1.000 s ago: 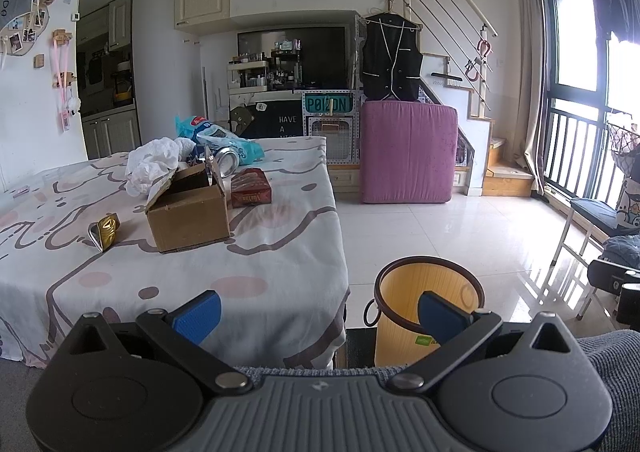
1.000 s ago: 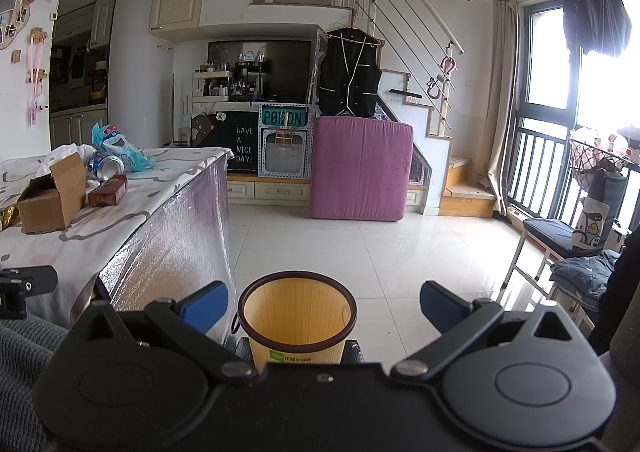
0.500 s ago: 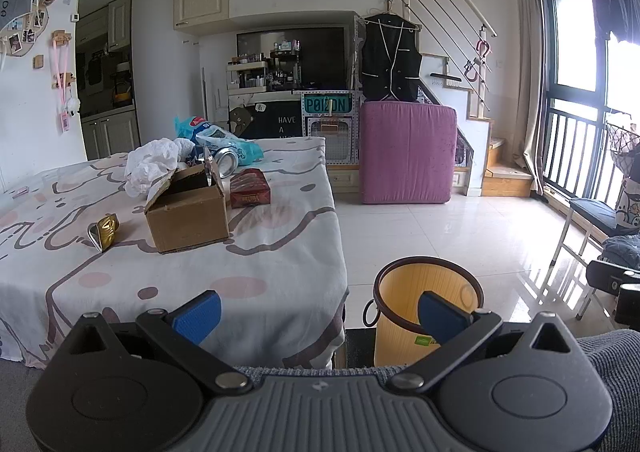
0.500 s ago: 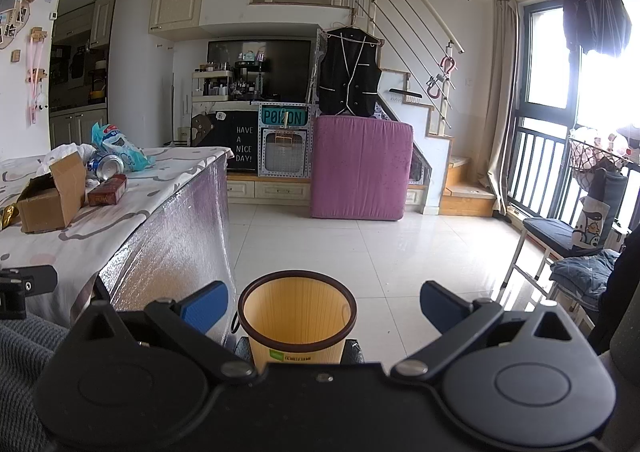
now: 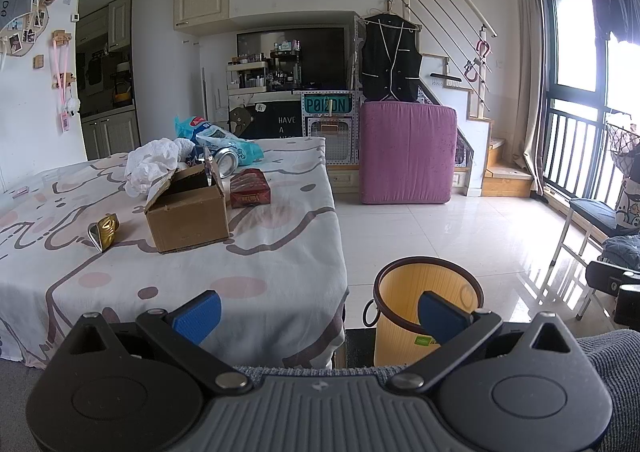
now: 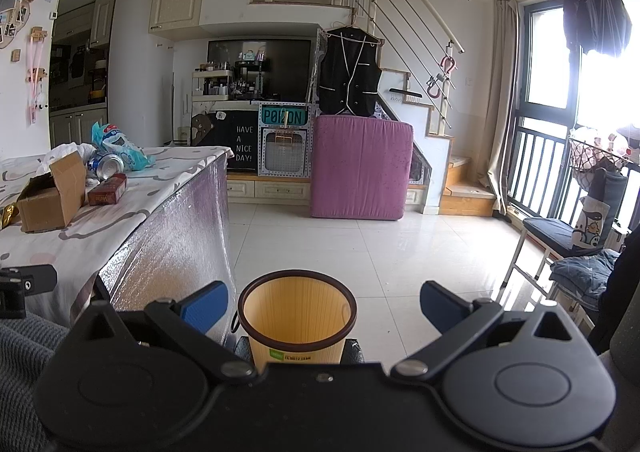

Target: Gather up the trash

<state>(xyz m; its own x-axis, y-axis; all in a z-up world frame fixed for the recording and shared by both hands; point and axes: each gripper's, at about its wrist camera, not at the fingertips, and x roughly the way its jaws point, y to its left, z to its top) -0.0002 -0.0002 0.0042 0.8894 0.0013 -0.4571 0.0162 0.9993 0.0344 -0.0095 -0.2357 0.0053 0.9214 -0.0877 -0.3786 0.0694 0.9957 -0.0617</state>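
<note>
Trash lies on a cloth-covered table [image 5: 280, 252]: an open cardboard box [image 5: 188, 211], a red packet [image 5: 249, 193], a gold wrapper [image 5: 105, 232], a crushed can [image 5: 226, 163], a blue plastic bag [image 5: 224, 139] and crumpled white paper [image 5: 152, 163]. A yellow bin [image 5: 416, 304] with a brown rim stands on the floor to the right of the table. My left gripper [image 5: 318, 314] is open and empty, short of the table's near edge. My right gripper [image 6: 324, 306] is open and empty, with the bin [image 6: 298, 316] just beyond its fingers. The box [image 6: 52, 199] and can [image 6: 108, 165] show far left in the right wrist view.
A purple cushion [image 5: 406, 153] leans upright at the back by the stairs [image 5: 500, 171]. A chair with a dark cushion and folded clothes [image 6: 576, 252] stands at the right near the window railing. White tiled floor [image 6: 380, 252] stretches between table and chair.
</note>
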